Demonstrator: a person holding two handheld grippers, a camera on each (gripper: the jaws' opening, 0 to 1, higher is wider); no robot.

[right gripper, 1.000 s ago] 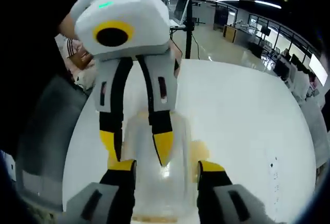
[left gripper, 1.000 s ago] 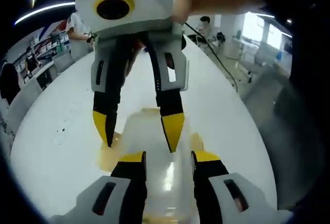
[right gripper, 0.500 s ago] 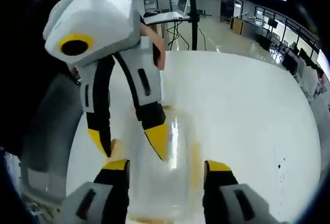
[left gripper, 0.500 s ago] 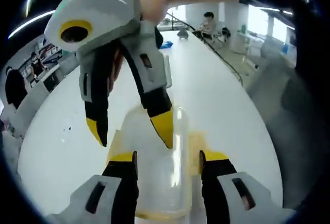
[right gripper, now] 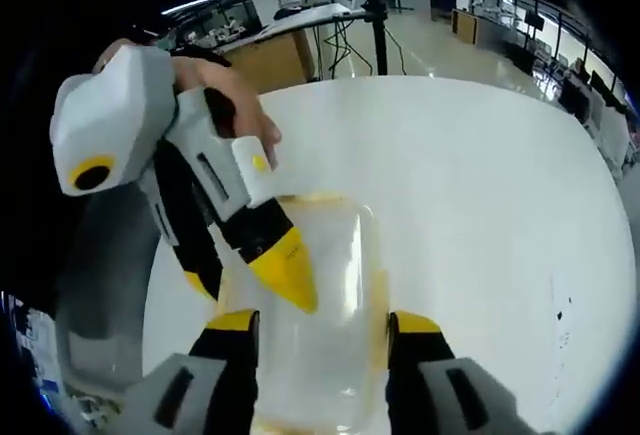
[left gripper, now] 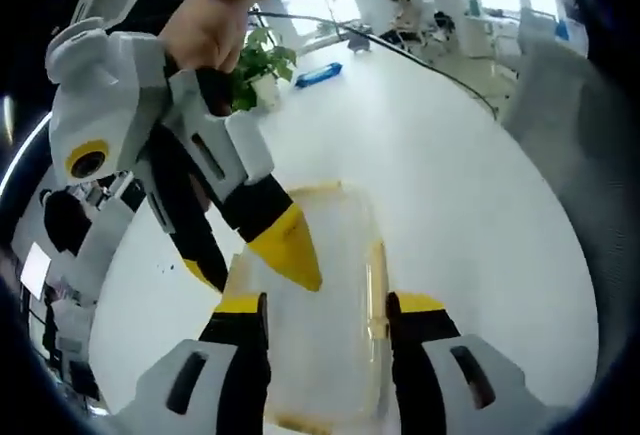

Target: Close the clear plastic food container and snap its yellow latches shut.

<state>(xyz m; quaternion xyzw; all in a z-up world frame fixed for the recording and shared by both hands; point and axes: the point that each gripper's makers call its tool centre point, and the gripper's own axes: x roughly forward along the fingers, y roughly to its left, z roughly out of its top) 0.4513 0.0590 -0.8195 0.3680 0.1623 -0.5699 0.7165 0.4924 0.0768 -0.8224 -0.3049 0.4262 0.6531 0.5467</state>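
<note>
White table (left gripper: 480, 185), round-edged, with the container (left gripper: 320, 305) lying flat on it, directly ahead of both cameras and between each view's own jaws.

Container: clear plastic box, lid (right gripper: 320, 285) seated on top, yellow latches along the long sides. One latch (left gripper: 376, 290) shows as a yellow strip on the side by the left gripper's jaw; whether it is snapped down, cannot tell.

Left gripper (left gripper: 322, 307): jaws wide, straddling the box, not clamped on it. Right gripper (right gripper: 320, 323): jaws likewise wide, either side of the box. In the left gripper view, the right gripper's yellow tips hang over the lid's near-left corner; contact unclear.

Handling, as a judgement: light, empty-looking, thin-walled. Stiff enough at rim and corners, but the lid centre will likely flex. Smooth plastic on smooth table, so apt to skid under a sideways push. Best pressed straight down at the rim; latches taken at their free lower edge and pushed inward, the other gripper bracing the opposite side.
</note>
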